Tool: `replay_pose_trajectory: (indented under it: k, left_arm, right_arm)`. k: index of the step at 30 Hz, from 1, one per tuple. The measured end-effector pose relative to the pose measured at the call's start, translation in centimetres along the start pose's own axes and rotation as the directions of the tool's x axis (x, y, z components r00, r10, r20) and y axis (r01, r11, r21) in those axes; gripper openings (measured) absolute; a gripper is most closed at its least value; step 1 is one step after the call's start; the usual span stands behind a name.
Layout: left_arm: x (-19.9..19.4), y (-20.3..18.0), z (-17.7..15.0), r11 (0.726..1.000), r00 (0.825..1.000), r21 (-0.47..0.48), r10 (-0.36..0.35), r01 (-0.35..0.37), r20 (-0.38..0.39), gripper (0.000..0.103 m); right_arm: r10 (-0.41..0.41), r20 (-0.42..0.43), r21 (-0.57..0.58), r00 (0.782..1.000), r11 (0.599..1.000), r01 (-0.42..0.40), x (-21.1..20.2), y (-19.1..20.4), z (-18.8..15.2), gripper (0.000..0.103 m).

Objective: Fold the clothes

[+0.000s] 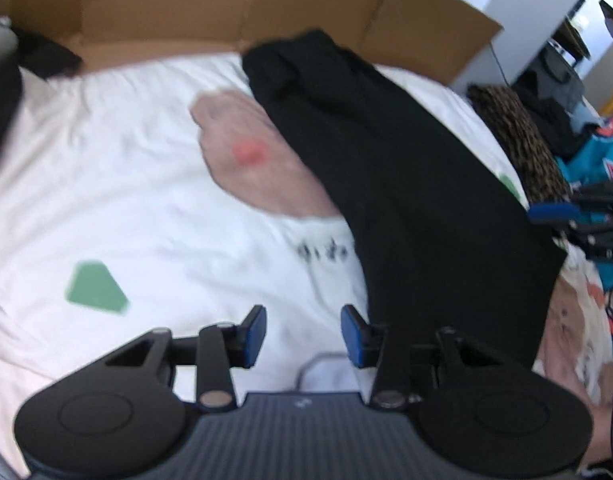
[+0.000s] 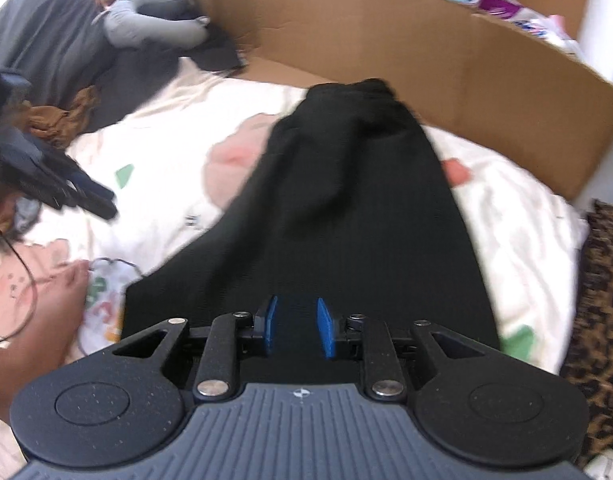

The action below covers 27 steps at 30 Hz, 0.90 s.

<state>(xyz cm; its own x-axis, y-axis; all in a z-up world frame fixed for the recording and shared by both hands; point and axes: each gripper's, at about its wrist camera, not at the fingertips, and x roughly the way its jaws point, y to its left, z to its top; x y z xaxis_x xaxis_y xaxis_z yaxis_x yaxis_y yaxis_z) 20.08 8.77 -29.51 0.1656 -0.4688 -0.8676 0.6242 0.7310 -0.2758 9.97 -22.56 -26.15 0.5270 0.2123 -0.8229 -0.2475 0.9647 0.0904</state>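
Both tongs hang over the bed (image 1: 106,200). On the left tongs (image 1: 304,334) the two blue pads stand wide apart, with nothing between them. They float above the white bed cover, just to the left of the long black garment (image 1: 418,200). The right tongs (image 2: 297,330) have their pads a little apart too, right over the near end of that black cloth. I cannot tell if they pinch any of it, because the cloth under them is dark and blurry. The black garment lies stretched out in a long strip on the bed. Its near end sits under the right tongs and its far end is bunched up by the brown cardboard wall (image 2: 426,40). One thing that could go wrong is that the lumpy far end stays crumpled, so a fold comes out messy. If only one end gets lifted, the soft cloth could slide and twist. The left tongs are beside the cloth, not over it, so they could grab the white bed cover by mistake. A pile of other clothes (image 1: 586,152) lies close on the right and could get caught.
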Motion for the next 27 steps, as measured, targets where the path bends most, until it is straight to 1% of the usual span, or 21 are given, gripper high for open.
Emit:
replay_pose_trajectory:
  k: [2, 4, 6, 8, 11, 15, 18, 21, 27]
  left_arm:
    - [0.8, -0.3, -0.9, 1.000, 1.000, 0.015, -0.001, 0.001, -0.027, 0.043]
    - [1.1, -0.7, -1.5, 0.999, 0.999, 0.032, 0.003, -0.002, -0.039, 0.043]
    - [1.3, -0.9, -1.7, 0.999, 0.999, 0.029, -0.013, 0.014, -0.049, 0.043]
    - [1.2, -1.1, -2.0, 0.999, 0.998, 0.015, -0.035, 0.035, -0.052, 0.043]
    - [1.6, -1.5, -2.4, 0.999, 0.996, 0.006, -0.046, 0.047, -0.072, 0.044]
    - [3.1, -2.9, -2.9, 0.997, 0.993, 0.052, -0.048, 0.053, -0.110, 0.044]
    - [4.3, -3.8, -3.2, 0.994, 0.986, 0.069, -0.074, 0.085, -0.151, 0.044]
    - [5.3, -4.9, -3.5, 0.992, 0.987, 0.114, -0.033, 0.052, -0.158, 0.044]
    - [4.9, -3.9, -3.2, 0.997, 0.992, 0.006, -0.075, 0.076, -0.103, 0.044]
  right_arm:
    - [0.038, -0.002, 0.000, 0.999, 0.999, -0.038, 0.6, 0.9, 0.5, 0.029]
    - [0.062, 0.001, -0.003, 0.998, 0.998, -0.062, 1.1, 1.4, 0.7, 0.033]
    - [0.085, 0.004, -0.007, 0.996, 0.996, -0.085, 1.7, 2.0, 1.0, 0.034]
    - [0.093, 0.000, -0.015, 0.996, 0.996, -0.093, 2.2, 2.2, 0.9, 0.034]
    - [0.104, -0.007, 0.029, 0.995, 0.994, -0.104, 2.6, 2.1, 0.6, 0.034]
    - [0.113, -0.004, 0.052, 0.994, 0.992, -0.112, 2.7, 2.2, 0.1, 0.034]
    - [0.129, -0.018, 0.066, 0.992, 0.990, -0.127, 2.9, 2.3, -0.3, 0.034]
    - [0.145, -0.038, 0.064, 0.989, 0.988, -0.143, 3.1, 2.7, -0.9, 0.034]
    - [0.178, -0.062, 0.059, 0.982, 0.983, -0.174, 3.2, 3.4, -1.4, 0.034]
